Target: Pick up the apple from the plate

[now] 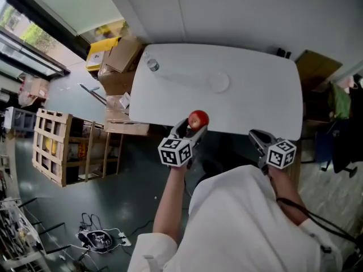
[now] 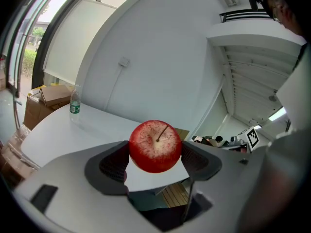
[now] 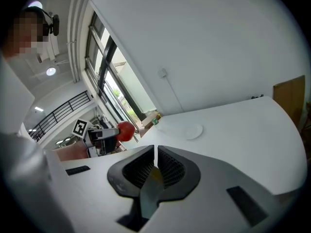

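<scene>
A red apple [image 1: 198,119] is clamped in my left gripper [image 1: 193,126], held in the air over the near edge of the white table [image 1: 255,106]. In the left gripper view the apple [image 2: 155,146] fills the gap between the dark pads, stem up, with my left gripper [image 2: 155,159] shut on it. The empty white plate [image 1: 218,82] lies flat at mid-table. My right gripper [image 1: 256,137] hovers off the table's near edge with nothing in it; in the right gripper view my right gripper [image 3: 154,165] has its jaws pressed together, and the apple [image 3: 125,130] and the plate [image 3: 188,130] show beyond.
A clear plastic bottle [image 1: 152,64] stands at the table's far left corner, also seen as the bottle [image 2: 74,104]. Cardboard boxes [image 1: 120,55] and a wooden crate [image 1: 59,146] sit on the floor left of the table. Cables [image 1: 99,238] lie on the floor below.
</scene>
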A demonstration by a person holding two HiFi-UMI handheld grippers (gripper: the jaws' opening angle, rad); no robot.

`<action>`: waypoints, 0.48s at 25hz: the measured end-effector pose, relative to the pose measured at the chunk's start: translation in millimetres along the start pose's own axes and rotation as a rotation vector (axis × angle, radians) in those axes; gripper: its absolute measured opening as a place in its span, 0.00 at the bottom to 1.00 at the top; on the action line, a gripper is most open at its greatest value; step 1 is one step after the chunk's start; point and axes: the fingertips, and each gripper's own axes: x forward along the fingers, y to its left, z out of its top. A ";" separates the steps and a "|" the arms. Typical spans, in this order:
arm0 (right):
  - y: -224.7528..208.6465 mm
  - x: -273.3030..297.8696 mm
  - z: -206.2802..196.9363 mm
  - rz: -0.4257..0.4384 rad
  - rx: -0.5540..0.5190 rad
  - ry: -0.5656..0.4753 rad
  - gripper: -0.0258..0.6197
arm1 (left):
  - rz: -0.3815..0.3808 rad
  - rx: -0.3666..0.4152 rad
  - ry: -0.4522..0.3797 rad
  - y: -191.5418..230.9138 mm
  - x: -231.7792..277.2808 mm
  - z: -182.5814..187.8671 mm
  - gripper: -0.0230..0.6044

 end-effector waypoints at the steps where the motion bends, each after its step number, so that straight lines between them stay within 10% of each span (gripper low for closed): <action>1: 2.6 -3.1 -3.5 -0.004 -0.001 -0.006 0.11 | 0.001 -0.001 0.004 -0.4 -4.3 -4.0 0.57; 12: 11.0 -27.5 -6.4 -0.004 -0.063 -0.021 0.11 | -0.014 -0.028 0.001 -32.4 -28.1 -29.2 0.57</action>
